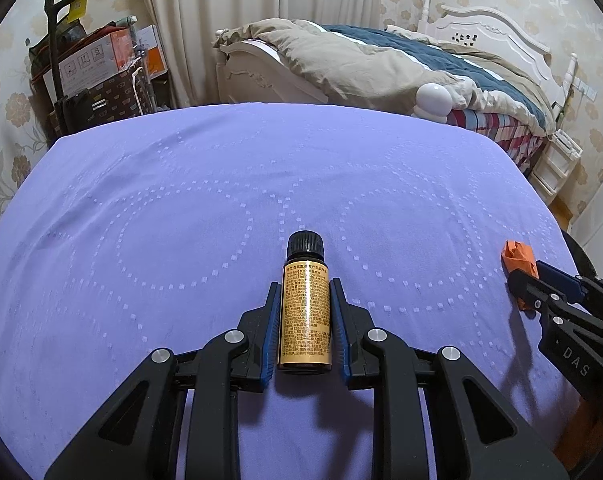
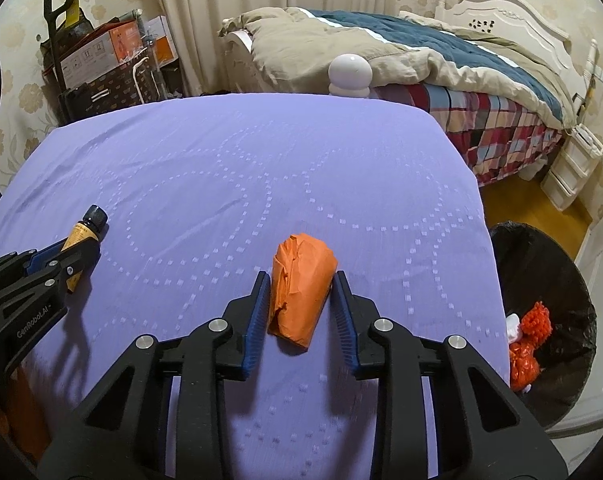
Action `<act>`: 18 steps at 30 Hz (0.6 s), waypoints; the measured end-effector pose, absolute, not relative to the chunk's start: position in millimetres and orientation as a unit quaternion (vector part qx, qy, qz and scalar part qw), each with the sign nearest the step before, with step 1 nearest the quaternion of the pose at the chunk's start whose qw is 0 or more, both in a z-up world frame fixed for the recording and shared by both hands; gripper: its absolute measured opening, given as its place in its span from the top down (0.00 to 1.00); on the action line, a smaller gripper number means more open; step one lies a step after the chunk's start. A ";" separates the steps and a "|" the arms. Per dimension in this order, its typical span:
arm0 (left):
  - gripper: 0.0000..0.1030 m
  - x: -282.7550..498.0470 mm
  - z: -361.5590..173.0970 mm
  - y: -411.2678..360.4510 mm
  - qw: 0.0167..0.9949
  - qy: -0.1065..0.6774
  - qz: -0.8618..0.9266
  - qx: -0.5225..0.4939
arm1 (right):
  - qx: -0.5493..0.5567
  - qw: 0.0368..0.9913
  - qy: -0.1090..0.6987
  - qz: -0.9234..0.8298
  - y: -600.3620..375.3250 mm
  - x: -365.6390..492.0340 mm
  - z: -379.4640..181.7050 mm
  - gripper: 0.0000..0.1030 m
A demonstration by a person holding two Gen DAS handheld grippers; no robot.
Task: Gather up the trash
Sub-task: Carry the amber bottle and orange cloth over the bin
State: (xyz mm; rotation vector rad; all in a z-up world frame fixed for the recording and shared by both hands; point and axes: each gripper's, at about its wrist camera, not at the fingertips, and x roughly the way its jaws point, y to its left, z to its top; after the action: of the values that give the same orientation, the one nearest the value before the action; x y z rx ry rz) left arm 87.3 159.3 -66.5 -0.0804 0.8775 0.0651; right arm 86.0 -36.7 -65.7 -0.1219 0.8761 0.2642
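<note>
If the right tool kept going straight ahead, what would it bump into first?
The right tool already has the orange paper wad between its fingers, so it would probably push that first, then dig into the purple cloth just beyond.

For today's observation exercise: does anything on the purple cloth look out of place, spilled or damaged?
Nothing spilled or broken. The capped bottle lies on its side between the left gripper's fingers, and crumpled orange paper sits between the right gripper's fingers.

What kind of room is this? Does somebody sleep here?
Most likely a bedroom. There is a bed with a rumpled quilt and a carved white headboard, and long curtains hang behind it. So yes, probably somebody sleeps here.
</note>
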 end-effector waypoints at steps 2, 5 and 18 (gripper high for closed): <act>0.76 84.7 -66.2 158.6 0.904 0.424 0.030 -0.040 | -0.057 0.896 0.421 0.129 -37.4 82.2 -64.1 0.70; 0.76 79.7 -65.5 157.1 0.906 0.421 0.031 -0.041 | -0.058 0.898 0.417 0.130 -38.1 76.8 -62.4 0.71; 0.76 61.7 -61.8 140.5 0.910 0.413 0.016 -0.041 | -0.042 0.902 0.409 0.131 -56.8 54.3 -56.5 0.71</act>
State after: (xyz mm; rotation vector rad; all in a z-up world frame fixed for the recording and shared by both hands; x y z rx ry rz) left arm 61.7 140.5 -61.8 -0.0845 0.8513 0.0329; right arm 54.3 -56.8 -56.5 -0.0868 0.8449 0.2703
